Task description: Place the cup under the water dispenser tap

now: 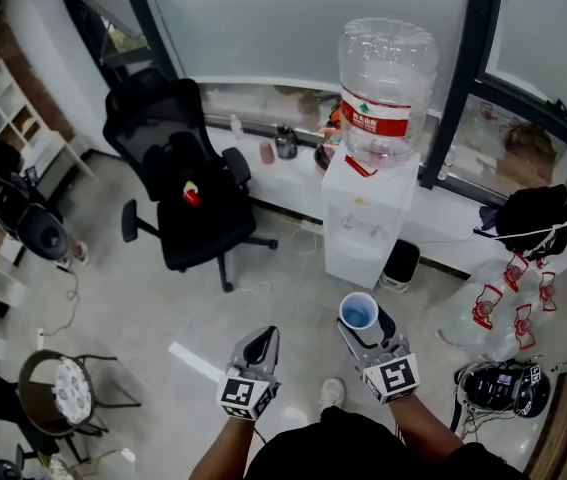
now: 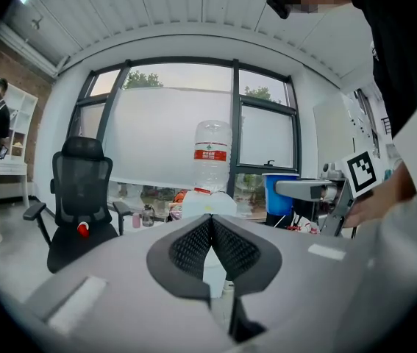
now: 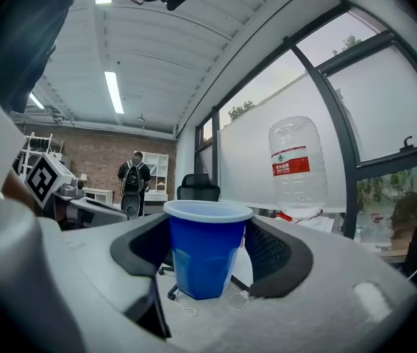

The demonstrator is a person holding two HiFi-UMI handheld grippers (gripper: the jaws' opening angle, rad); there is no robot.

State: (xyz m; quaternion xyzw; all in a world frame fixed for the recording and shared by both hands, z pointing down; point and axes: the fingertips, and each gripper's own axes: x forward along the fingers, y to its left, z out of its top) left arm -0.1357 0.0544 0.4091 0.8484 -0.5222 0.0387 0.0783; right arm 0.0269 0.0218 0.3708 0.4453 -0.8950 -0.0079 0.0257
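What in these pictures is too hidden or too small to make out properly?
- Taps on the water dispenser: too small in the head view; behind the closed fingers in the left gripper view.
- Dispenser front: in the right gripper view, behind the cup and the fingers gripping it.

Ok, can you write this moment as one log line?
right gripper: shut on blue cup, upright | left gripper: shut, empty | water dispenser: ahead, cup not yet under it

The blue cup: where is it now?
Head view, right of centre: the blue cup sits between fingers of the right gripper, short of the water dispenser.
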